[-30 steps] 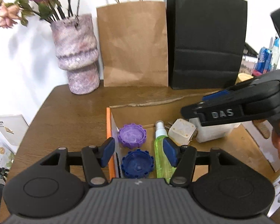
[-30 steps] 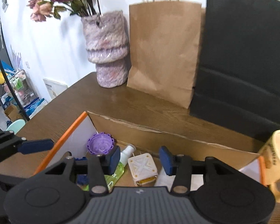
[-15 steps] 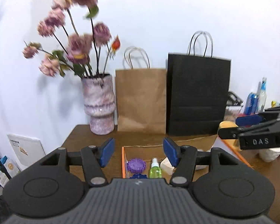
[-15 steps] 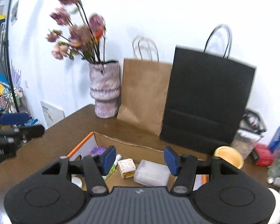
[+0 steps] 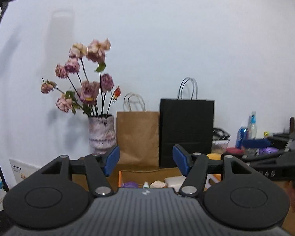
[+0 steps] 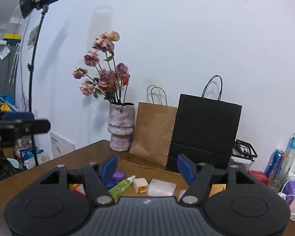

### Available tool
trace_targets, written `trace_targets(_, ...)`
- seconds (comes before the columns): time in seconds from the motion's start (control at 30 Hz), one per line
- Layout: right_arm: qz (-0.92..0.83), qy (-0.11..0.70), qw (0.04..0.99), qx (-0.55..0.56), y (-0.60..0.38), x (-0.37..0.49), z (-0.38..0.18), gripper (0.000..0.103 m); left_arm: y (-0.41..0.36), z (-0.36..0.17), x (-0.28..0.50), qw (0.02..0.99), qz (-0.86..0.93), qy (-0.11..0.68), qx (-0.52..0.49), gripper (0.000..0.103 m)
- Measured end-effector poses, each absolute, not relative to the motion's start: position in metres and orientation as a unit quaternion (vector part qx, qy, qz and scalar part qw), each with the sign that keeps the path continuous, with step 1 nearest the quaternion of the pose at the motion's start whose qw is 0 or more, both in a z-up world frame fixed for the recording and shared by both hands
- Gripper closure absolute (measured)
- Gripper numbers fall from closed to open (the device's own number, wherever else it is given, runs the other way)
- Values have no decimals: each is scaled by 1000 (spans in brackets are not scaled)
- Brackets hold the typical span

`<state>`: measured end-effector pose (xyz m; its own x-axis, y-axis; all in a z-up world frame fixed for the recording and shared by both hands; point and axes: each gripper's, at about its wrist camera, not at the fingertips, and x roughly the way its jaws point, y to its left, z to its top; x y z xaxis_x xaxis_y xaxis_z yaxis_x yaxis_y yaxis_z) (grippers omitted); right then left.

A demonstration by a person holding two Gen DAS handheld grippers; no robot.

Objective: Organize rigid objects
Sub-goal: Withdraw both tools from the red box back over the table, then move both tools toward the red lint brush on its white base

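An orange-edged cardboard box (image 5: 120, 177) lies on the brown table (image 6: 84, 157). In it are a purple lid (image 6: 119, 175), a blue lid (image 6: 110, 184), a green spray bottle (image 6: 122, 186), a white cube (image 6: 140, 184) and a translucent white case (image 6: 161, 187). My left gripper (image 5: 146, 160) hangs back from the box and above it, its jaws opening slightly with nothing between them. My right gripper (image 6: 147, 168) is also well back from the box, its jaws opening and empty. Each gripper shows at the edge of the other's view.
A mottled vase of dried roses (image 6: 121, 129), a brown paper bag (image 6: 153, 133) and a black paper bag (image 6: 204, 133) line the wall behind the box. A can and bottles (image 6: 281, 161) crowd the right end. A light stand (image 6: 30, 90) rises at left.
Both grippers have pulled back and up from the box, so its contents now look small and low. The right gripper's jaws have spread wider.
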<state>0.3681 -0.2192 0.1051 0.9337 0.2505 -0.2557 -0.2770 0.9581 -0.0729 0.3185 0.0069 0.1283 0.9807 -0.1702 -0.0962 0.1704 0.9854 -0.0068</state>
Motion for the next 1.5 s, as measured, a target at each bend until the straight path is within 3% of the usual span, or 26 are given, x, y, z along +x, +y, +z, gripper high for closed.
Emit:
trace_targets(0.5,121,117,986,-3,-237,235,57,25,18,77,188,997,-79,20,-13,37)
trace_targets(0.8,101,141,985,17,-243,168,21,21,40,37,132,997,-42,67,-17,36)
trace_targets(1.17,91,169,981,29,-246,121,-5,19,56,21,115,991,-47,123,-39,32)
trace_targets(1.5,68,200,977,38,-263,131,-23,19,34,2,144,982,-62,173,-29,30)
